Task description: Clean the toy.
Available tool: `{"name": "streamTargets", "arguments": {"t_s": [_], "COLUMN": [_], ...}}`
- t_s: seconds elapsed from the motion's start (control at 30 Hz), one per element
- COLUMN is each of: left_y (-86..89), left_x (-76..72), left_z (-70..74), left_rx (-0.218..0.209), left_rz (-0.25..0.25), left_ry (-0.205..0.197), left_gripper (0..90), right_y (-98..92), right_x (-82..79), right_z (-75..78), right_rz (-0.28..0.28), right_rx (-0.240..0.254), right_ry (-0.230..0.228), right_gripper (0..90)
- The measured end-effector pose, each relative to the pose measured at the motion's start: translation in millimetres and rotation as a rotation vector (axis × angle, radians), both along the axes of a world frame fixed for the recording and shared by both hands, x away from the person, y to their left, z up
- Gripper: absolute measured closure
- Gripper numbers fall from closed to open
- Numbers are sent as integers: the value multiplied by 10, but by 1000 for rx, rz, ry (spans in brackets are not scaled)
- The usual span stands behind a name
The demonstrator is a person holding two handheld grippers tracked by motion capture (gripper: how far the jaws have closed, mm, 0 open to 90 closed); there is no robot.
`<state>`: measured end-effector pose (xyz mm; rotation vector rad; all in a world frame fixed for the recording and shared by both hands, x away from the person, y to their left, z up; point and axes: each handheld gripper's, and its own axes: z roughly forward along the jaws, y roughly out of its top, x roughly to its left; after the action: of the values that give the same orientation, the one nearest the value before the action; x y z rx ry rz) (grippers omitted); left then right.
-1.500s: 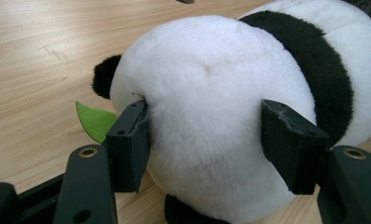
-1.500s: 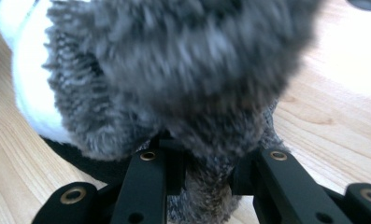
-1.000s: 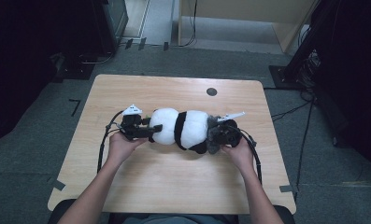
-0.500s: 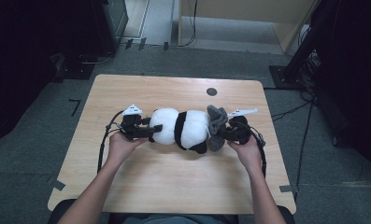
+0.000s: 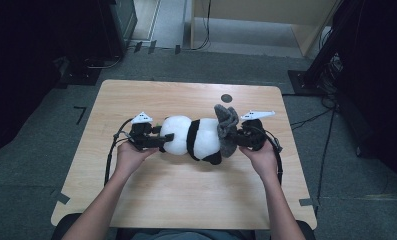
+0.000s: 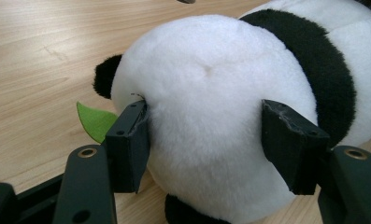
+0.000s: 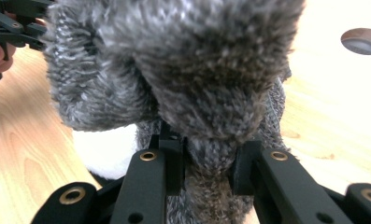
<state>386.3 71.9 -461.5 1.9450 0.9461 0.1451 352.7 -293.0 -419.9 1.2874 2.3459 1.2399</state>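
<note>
A black and white plush panda (image 5: pixel 196 137) lies on its side across the middle of the wooden table (image 5: pixel 186 200). My left gripper (image 5: pixel 166 138) is shut on the panda's white round head (image 6: pixel 206 116), one pad pressing into each side. A green felt leaf (image 6: pixel 95 120) pokes out beside the head. My right gripper (image 5: pixel 234 136) is shut on a fuzzy grey cloth (image 5: pixel 226 125), which stands up in a bunch over the panda's other end. In the right gripper view the grey cloth (image 7: pixel 192 84) is pinched between the two pads and hides most of the panda.
A round cable hole (image 5: pixel 226 98) sits in the table behind the panda. Black cables trail from both grippers over the table's edges. Dark equipment stands on the floor at left and right of the table.
My right gripper has risen, lifting the grey cloth up from the panda's end into a tall bunch. The left gripper and the panda's head have stayed in place.
</note>
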Motion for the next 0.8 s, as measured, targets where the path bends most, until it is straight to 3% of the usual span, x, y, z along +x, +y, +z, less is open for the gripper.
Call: {"name": "streamTargets", "arguments": {"t_s": [0.27, 0.37, 0.57, 0.8], "left_y": [-10, -20, -16, -13], "left_x": [-1, -4, -2, -1], "left_z": [-1, 1, -1, -1], "left_rx": [-8, -11, -11, -10], "left_rz": [5, 7, 7, 7], "left_ry": [0, -1, -1, 1], "left_gripper": [361, 362, 362, 361], "right_y": [12, -19, -43, -44], "right_x": [15, 32, 59, 97], "right_z": [-89, -139, -248, -373], "right_rz": [-12, -18, -31, -30], "right_rx": [10, 21, -20, -24], "right_ry": [-18, -6, 45, 108], "right_gripper": [742, 749, 759, 761]}}
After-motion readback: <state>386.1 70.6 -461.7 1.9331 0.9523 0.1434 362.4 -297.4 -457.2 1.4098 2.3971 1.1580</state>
